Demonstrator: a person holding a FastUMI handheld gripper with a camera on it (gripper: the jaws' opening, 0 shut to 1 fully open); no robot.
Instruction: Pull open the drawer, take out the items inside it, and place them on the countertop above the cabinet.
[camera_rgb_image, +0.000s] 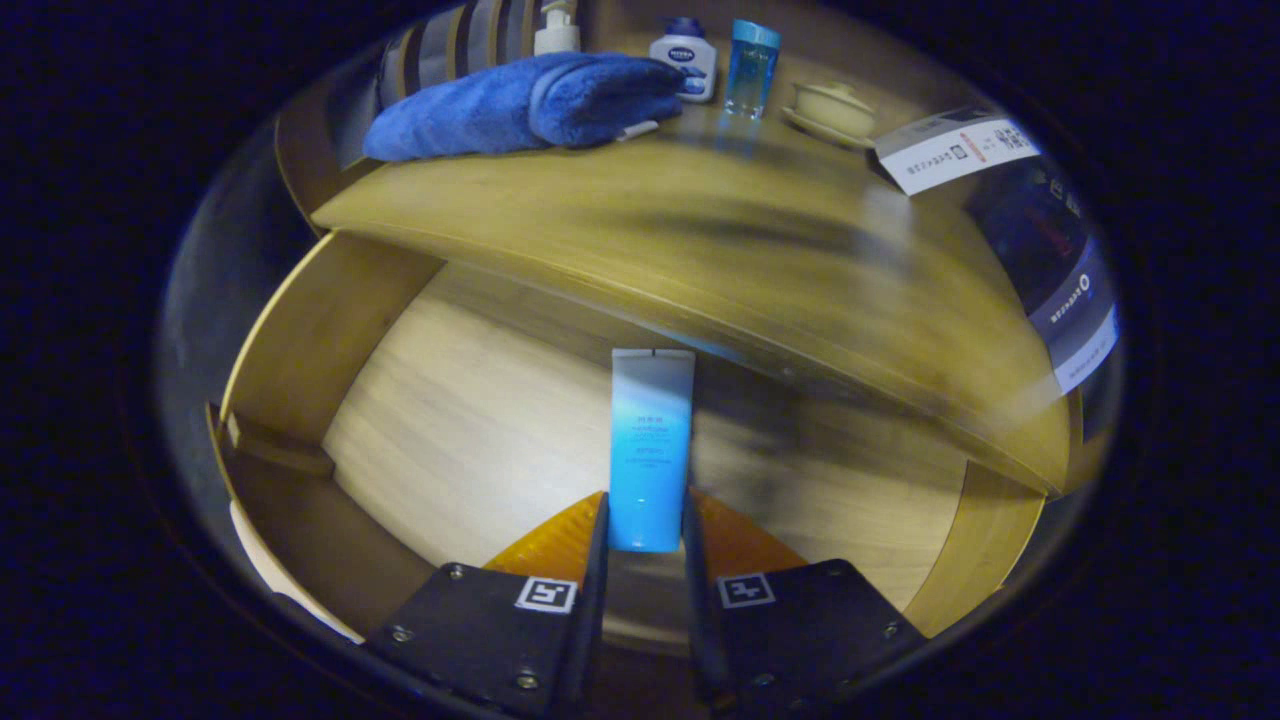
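Tool (646, 520) clamped on blue tube (651, 440) above open drawer (300, 330).
Tube likely light, soft, slippery; gripped near its lower end.

Place: bathroom-style booth
Signs: far on the wooden bench (640, 215), blue towel (520, 105), lotion bottles (685, 60), soap dish (832, 108)

The tube (652, 450) faded from white into bright blue. The drawer (480, 420) was pale wood, the countertop (720, 250) a darker yellowish wood. The towel (520, 105) was deep blue; the bottle (750, 68) clear blue; the dish (832, 108) cream.
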